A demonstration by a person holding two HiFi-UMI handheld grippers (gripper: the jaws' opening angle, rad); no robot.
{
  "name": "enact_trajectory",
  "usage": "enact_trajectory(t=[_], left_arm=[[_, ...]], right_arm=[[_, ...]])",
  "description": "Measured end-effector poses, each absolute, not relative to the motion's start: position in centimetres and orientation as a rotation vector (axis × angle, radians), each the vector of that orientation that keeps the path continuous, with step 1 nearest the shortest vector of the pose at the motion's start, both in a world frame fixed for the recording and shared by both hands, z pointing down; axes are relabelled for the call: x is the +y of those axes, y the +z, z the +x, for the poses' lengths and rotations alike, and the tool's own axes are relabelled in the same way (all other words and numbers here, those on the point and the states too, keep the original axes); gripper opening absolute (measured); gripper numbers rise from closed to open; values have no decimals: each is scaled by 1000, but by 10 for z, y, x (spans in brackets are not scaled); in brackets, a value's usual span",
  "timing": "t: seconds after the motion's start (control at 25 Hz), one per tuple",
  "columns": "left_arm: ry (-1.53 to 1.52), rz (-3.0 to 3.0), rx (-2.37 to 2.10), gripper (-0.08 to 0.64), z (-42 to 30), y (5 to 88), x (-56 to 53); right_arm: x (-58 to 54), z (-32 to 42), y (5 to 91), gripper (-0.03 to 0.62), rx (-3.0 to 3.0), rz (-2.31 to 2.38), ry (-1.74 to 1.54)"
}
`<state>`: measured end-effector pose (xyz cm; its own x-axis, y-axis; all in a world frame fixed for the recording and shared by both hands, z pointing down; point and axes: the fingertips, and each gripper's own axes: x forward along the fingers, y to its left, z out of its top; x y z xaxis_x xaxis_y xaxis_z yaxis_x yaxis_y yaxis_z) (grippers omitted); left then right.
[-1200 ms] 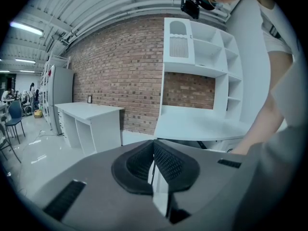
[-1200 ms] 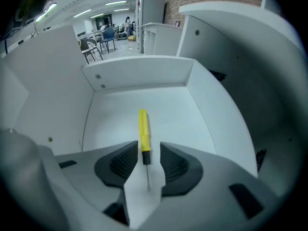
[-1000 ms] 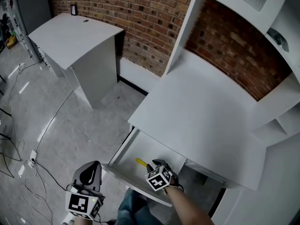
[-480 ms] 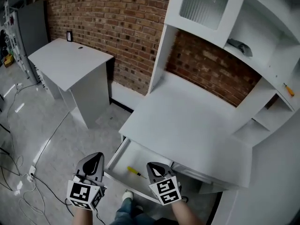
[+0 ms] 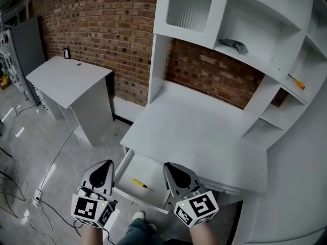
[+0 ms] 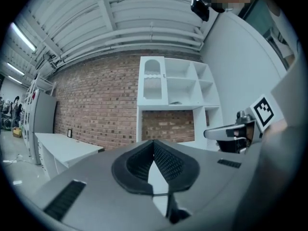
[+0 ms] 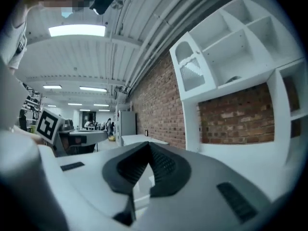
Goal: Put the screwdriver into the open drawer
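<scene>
White desk [image 5: 204,131] meets brick wall [image 5: 102,29]; at six o'clock, screwdriver [image 5: 138,182] lies in open drawer [image 5: 148,168]. Left gripper [image 5: 106,164] and right gripper [image 5: 171,167] are pressed together, empty.

Your drawer [image 5: 149,168] stands open below the front edge of the surface [image 5: 199,131], and the screwdriver [image 5: 139,184] lies inside it, towards its front. Your left gripper [image 5: 103,166] is just left of the drawer, your right gripper [image 5: 172,168] over its right end (both nearer you than the surface). Shelves [image 5: 245,29] rise behind the surface; a second screwdriver [image 5: 296,82] lies on a right-hand shelf. A separate table [image 5: 66,75] stands well to the left, against the brick wall [image 5: 102,24].
</scene>
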<state>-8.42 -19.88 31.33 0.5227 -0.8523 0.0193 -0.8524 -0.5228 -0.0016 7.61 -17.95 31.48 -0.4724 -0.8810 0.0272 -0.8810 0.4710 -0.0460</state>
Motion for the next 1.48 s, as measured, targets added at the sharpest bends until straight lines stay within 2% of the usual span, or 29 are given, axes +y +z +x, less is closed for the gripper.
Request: enact_trajectory(t=[0.36,0.92,1.48], left_arm=[[-29,2853,-1528,13,-69,280,-183],[-84,2953,-1476,14,-73,250,-177],[-135,2964,-1542,14,-80,241,-172]], right_arm=[[-143,96,252,11,2579,-1647,115],[-115,107,223,9,2435,-1987,473],[-109,96,227,9,2461,-2009,477]])
